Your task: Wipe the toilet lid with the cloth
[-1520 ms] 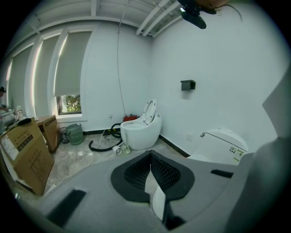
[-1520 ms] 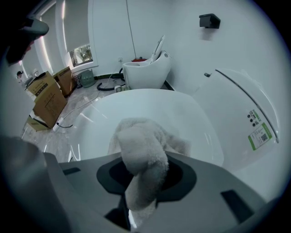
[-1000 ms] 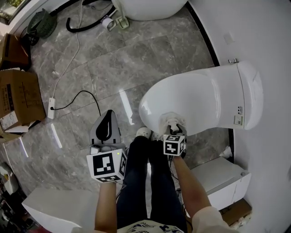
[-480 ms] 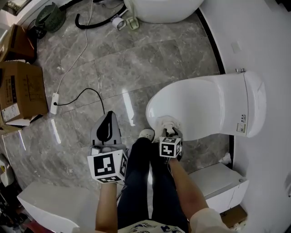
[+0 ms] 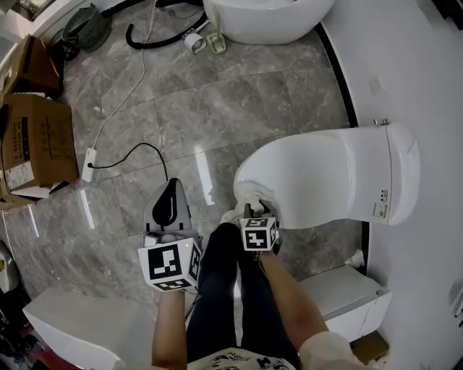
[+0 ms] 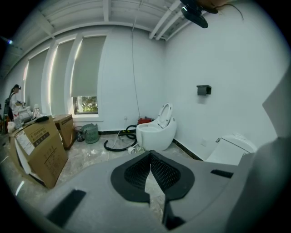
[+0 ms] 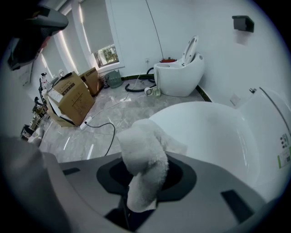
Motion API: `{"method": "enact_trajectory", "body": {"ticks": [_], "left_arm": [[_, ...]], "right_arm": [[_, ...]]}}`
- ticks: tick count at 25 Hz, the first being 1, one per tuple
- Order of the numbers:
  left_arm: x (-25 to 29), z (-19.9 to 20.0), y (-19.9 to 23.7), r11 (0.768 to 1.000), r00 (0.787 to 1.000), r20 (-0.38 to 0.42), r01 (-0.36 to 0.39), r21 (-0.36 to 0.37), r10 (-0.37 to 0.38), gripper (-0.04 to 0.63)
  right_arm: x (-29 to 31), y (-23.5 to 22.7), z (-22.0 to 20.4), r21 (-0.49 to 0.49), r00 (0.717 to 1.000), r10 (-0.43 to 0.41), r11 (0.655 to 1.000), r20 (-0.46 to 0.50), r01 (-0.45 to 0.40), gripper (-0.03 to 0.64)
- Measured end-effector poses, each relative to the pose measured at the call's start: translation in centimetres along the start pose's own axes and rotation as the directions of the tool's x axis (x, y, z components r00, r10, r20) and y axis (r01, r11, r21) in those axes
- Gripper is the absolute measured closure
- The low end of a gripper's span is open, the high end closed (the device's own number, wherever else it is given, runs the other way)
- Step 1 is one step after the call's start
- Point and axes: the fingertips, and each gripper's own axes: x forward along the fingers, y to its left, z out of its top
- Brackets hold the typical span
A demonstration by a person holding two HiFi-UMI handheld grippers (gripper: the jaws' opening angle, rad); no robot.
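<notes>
The white toilet lid (image 5: 318, 181) is down, at the right of the head view. A white fluffy cloth (image 5: 253, 196) rests on the lid's front left rim, and my right gripper (image 5: 252, 210) is shut on it. In the right gripper view the cloth (image 7: 143, 159) bulges up out of the jaws of that gripper (image 7: 141, 193), with the lid (image 7: 213, 132) just beyond it. My left gripper (image 5: 168, 206) hangs over the grey floor, left of the toilet, away from the cloth. Its mesh pads (image 6: 161, 170) meet at the tips with nothing between them.
A second toilet (image 5: 268, 18) with its lid up stands at the far end, next to a black hose (image 5: 155, 36). Cardboard boxes (image 5: 32, 141) line the left wall. A power strip (image 5: 88, 165) with a cable lies on the floor. The person's legs (image 5: 231, 289) stand between the grippers.
My right gripper has drawn the cloth left and toward me, from on the lid's front to its front left rim. The left gripper has stayed where it was.
</notes>
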Motion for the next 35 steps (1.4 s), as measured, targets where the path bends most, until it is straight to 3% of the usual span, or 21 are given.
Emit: {"method": "enact_trajectory", "body": {"ticks": [5, 9, 15, 23, 30, 35], "left_arm": [[-0.7, 2.9, -0.3, 1.0, 1.0, 0.032, 0.001, -0.003, 0.0, 0.588], [-1.6, 6.1, -0.6, 1.0, 0.997, 0.074, 0.0, -0.015, 0.001, 0.588], [-3.7, 12.1, -2.3, 0.999, 0.989, 0.146, 0.017, -0.03, -0.013, 0.588], [-7.6, 21.7, -4.7, 0.999, 0.963, 0.267, 0.047, -0.007, -0.043, 0.588], [-11.9, 28.8, -6.3, 0.999, 0.932, 0.359, 0.039, 0.028, -0.047, 0.588], [-14.8, 32.3, -7.3, 0.998, 0.909, 0.412, 0.055, 0.028, -0.061, 0.588]], "right_arm": [[-3.5, -0.5, 5.3, 0.062, 0.99, 0.001, 0.998, 0.141, -0.01, 0.499], [-8.9, -1.7, 11.5, 0.105, 0.953, -0.021, 0.994, 0.304, -0.011, 0.499], [-19.9, -4.2, 19.1, 0.112, 0.86, -0.082, 0.993, 0.504, 0.029, 0.499], [-34.2, -7.1, 25.6, 0.125, 0.718, -0.165, 0.986, 0.677, 0.108, 0.499], [-44.5, -8.1, 28.5, 0.145, 0.594, -0.2, 0.98, 0.779, 0.14, 0.497], [-49.7, -8.8, 29.1, 0.159, 0.521, -0.225, 0.973, 0.823, 0.169, 0.497]]}}
